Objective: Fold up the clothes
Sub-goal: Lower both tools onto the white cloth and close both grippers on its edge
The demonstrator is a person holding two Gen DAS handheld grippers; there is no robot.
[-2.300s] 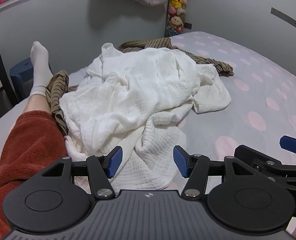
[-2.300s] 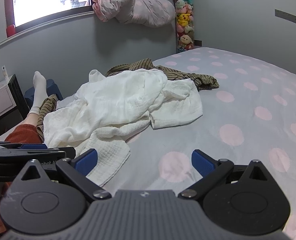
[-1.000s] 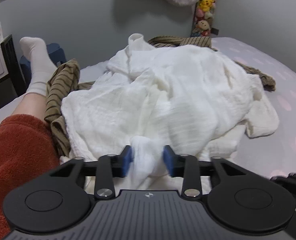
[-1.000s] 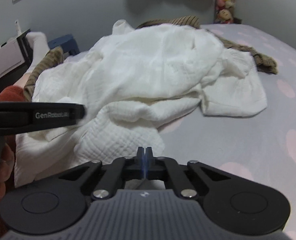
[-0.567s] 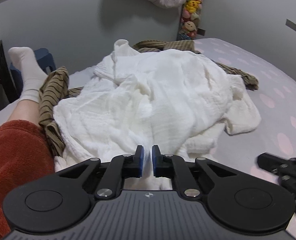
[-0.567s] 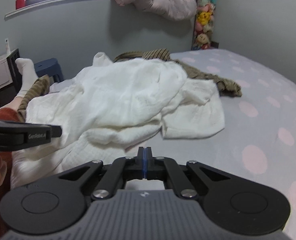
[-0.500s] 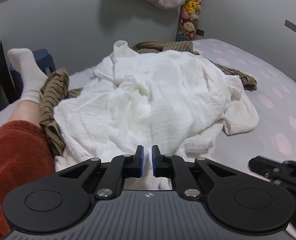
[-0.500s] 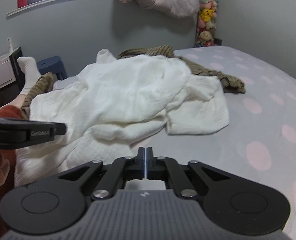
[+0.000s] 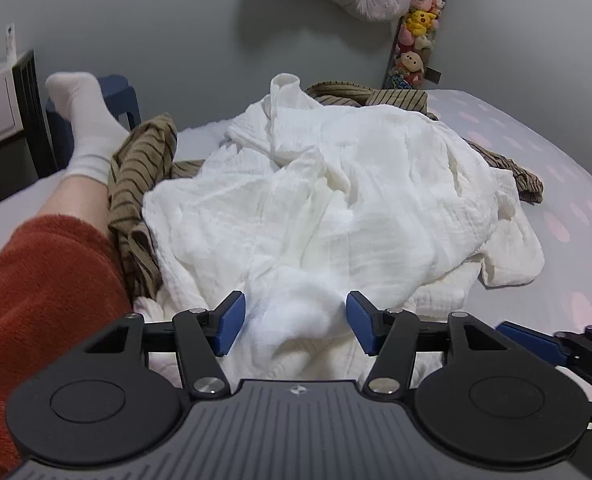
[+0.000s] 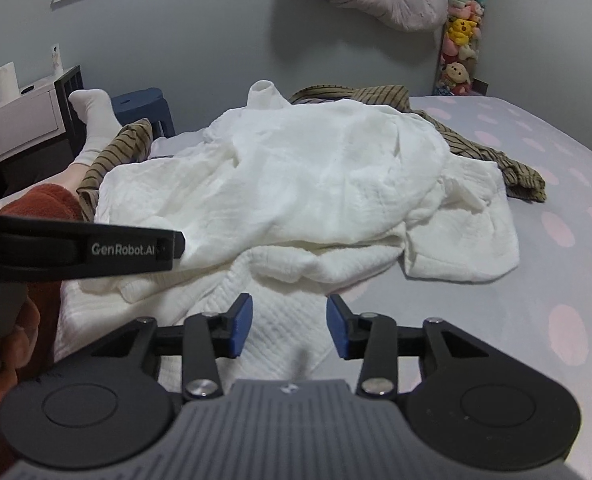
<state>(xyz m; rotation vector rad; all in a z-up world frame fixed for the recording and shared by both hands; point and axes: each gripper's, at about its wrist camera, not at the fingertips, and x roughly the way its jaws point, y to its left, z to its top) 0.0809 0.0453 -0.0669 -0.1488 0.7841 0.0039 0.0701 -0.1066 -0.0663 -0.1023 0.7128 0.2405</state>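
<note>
A crumpled white muslin garment [image 9: 335,208] lies in a heap on the bed; it also shows in the right wrist view [image 10: 315,184]. A brown striped garment [image 9: 140,184] lies under and behind it, and shows in the right wrist view [image 10: 475,148]. My left gripper [image 9: 294,322] is open, with a raised fold of the white cloth between its blue pads. My right gripper [image 10: 288,330] is open just above the near white hem. The left gripper's body [image 10: 80,248] crosses the right wrist view at the left.
The bed has a grey sheet with pink dots [image 10: 555,280]. A person's leg in a rust-red garment [image 9: 36,300] and white sock [image 9: 84,120] lies at the left. A blue stool [image 10: 144,108] and a white drawer unit [image 10: 12,124] stand beyond the bed. Plush toys [image 10: 461,36] hang at the wall.
Both grippers were shut half a second ago and now stand open. The white cloth has dropped back onto the heap, and both grippers sit lower and closer to it.
</note>
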